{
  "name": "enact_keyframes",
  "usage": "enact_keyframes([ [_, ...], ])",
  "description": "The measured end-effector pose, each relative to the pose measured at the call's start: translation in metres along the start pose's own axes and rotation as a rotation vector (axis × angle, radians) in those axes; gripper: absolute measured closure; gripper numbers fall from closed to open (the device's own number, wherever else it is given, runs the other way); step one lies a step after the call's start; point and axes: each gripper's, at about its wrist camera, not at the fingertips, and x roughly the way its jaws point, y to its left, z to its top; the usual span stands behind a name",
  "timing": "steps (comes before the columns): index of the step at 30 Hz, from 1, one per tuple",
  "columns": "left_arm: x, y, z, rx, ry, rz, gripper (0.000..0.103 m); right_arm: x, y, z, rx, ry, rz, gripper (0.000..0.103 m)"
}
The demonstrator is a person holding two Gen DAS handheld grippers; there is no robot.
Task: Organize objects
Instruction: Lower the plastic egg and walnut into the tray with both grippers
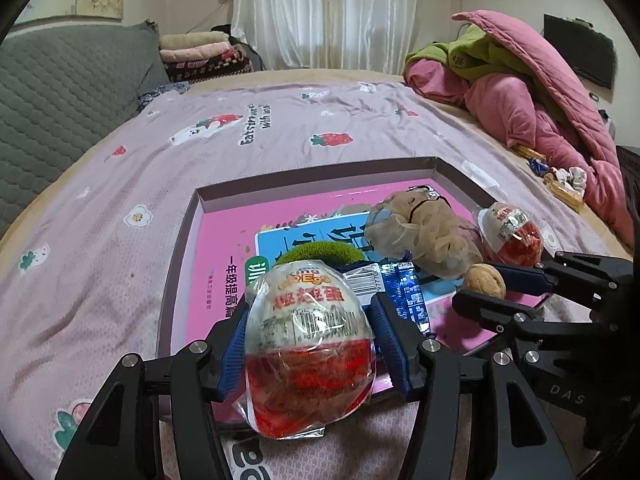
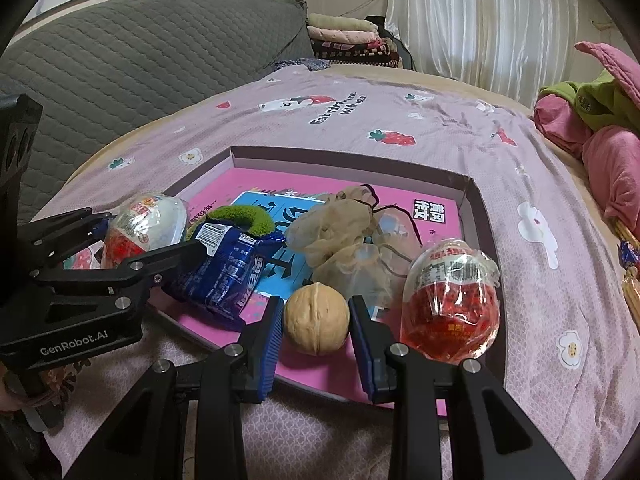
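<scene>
Egg [image 1: 310,344] sits clamped in my left gripper [image 1: 310,340], over the near edge of the tray [image 1: 320,170]. My right gripper [image 2: 316,316] pinches a walnut [image 2: 317,318] above the tray's pink floor. Past it lie a mesh pouch [image 2: 344,236], a blue packet [image 2: 224,276] and, to its right, another egg [image 2: 452,300].

Home bedroom, bed with strawberry-print sheet [image 1: 304,128], pink quilt [image 1: 532,96], folded blankets [image 1: 200,54], white curtains [image 1: 332,12]

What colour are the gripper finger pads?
Blue, ribbed pads; clearest in the right wrist view.
</scene>
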Motion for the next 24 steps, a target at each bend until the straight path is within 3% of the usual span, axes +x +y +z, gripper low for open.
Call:
enact_keyframes([
  [24,0.004,0.014,0.002,-0.029,-0.007,0.006,0.042,-0.004,0.001,0.0,-0.006,0.003,-0.014,0.07],
])
